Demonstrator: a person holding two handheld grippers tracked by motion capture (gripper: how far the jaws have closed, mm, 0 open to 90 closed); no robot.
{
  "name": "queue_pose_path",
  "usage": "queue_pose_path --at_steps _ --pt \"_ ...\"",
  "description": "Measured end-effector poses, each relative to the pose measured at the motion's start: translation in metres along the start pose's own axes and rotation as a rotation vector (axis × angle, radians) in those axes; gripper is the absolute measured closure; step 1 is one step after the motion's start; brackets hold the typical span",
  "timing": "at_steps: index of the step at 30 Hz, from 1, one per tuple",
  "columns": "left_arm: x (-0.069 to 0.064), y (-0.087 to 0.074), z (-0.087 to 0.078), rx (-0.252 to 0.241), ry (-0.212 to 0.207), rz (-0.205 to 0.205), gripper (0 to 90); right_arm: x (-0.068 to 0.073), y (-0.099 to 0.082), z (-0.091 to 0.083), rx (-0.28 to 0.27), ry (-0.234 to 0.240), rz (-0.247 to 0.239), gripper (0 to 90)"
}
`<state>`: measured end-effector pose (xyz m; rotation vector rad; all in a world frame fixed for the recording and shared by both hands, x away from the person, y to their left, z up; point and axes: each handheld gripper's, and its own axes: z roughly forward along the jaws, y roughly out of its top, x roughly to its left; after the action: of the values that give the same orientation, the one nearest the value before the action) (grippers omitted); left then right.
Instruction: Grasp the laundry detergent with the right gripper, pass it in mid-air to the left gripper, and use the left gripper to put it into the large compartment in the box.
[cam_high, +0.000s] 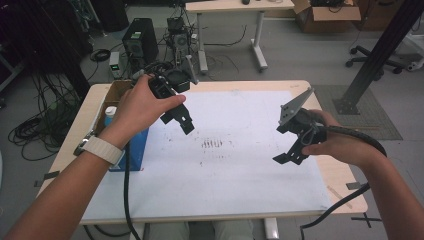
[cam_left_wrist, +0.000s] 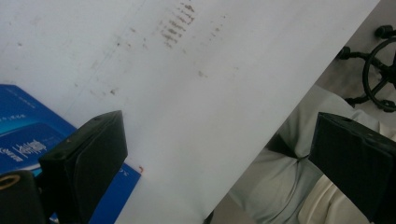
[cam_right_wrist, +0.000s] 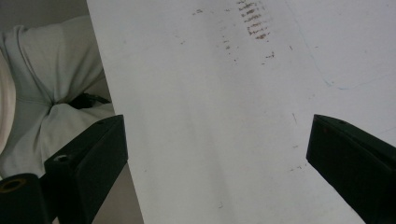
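Observation:
A person's left hand holds my left gripper (cam_high: 184, 122) above the left half of the white sheet (cam_high: 235, 165), close to a blue box (cam_high: 136, 145). Its jaws stand wide open with nothing between them in the left gripper view (cam_left_wrist: 219, 135), where the blue box (cam_left_wrist: 28, 135) lies at the lower left. The right hand holds my right gripper (cam_high: 289, 156) low over the sheet's right side. Those jaws are also wide open and empty (cam_right_wrist: 219, 135). A patch of brown smudges (cam_high: 212, 144) marks the middle of the sheet (cam_left_wrist: 175, 23) (cam_right_wrist: 254, 21).
An open cardboard box (cam_high: 116, 92) sits at the table's back left corner, with a white bottle cap (cam_high: 110, 111) beside the blue box. The person's trousers (cam_left_wrist: 289, 177) lie past the near table edge. A computer tower (cam_high: 140, 42), cables and a second desk (cam_high: 235, 7) stand beyond.

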<state>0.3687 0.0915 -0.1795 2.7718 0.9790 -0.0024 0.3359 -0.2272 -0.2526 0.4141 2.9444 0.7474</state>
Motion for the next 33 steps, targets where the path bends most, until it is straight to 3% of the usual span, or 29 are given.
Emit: queue_pose_path --at_steps 3,15,23,33 --pt "0.002 0.002 0.002 -0.001 -0.025 0.034 4.6 0.000 0.000 0.000 0.001 0.002 0.002 5.2" --pt "-0.002 0.015 0.016 0.037 -0.037 0.161 4.7 -0.001 0.005 0.004 0.006 0.013 -0.004 5.2" --pt "-0.004 0.022 0.027 0.050 -0.035 0.207 4.7 -0.004 0.004 0.008 0.013 0.024 0.000 5.2" --pt "-0.003 0.021 0.028 0.056 -0.026 0.215 5.0 -0.003 0.006 0.006 0.011 0.022 -0.003 5.1"
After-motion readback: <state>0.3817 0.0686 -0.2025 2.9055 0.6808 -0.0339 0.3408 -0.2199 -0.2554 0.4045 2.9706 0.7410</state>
